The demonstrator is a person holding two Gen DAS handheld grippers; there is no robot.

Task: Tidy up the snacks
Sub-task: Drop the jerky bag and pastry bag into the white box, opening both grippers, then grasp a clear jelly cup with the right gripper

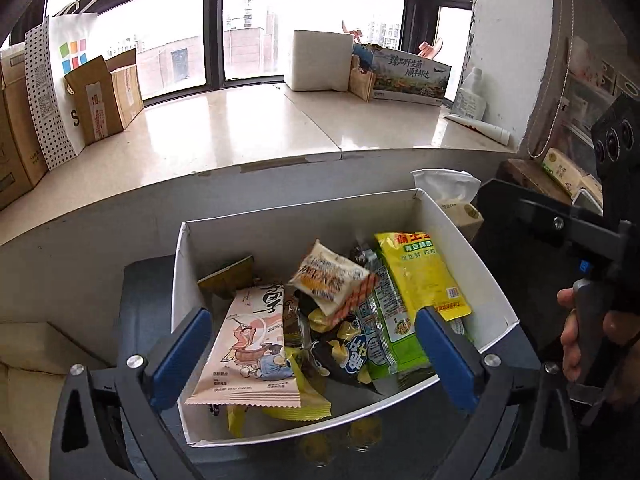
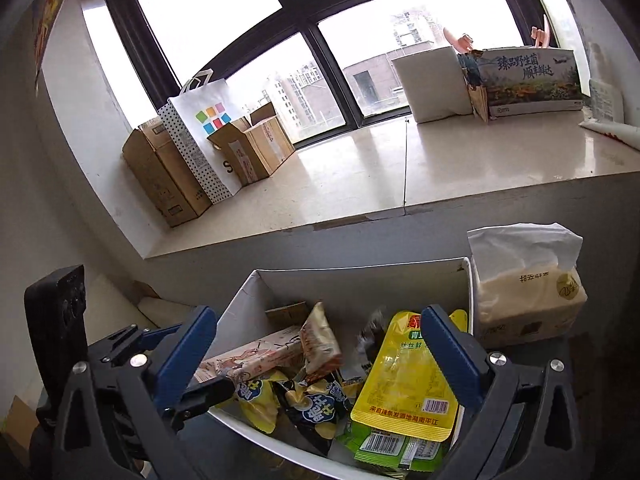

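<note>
Both claws, left claw [image 1: 312, 356] and right claw [image 2: 316, 360], gape wide and empty above the white box [image 1: 452, 232]; snack packets [image 1: 420, 276] lie heaped inside, apparently deposited.

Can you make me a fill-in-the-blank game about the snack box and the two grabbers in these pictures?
1. The snacks lie inside a ____ cardboard box.
2. The big packet by the box's right wall, with the barcode, is coloured ____.
3. The left gripper and the right gripper both have their jaws ____, holding nothing.
4. The soft pack just outside the box's right wall holds ____.

Missing words: white; yellow; open; tissues
</note>
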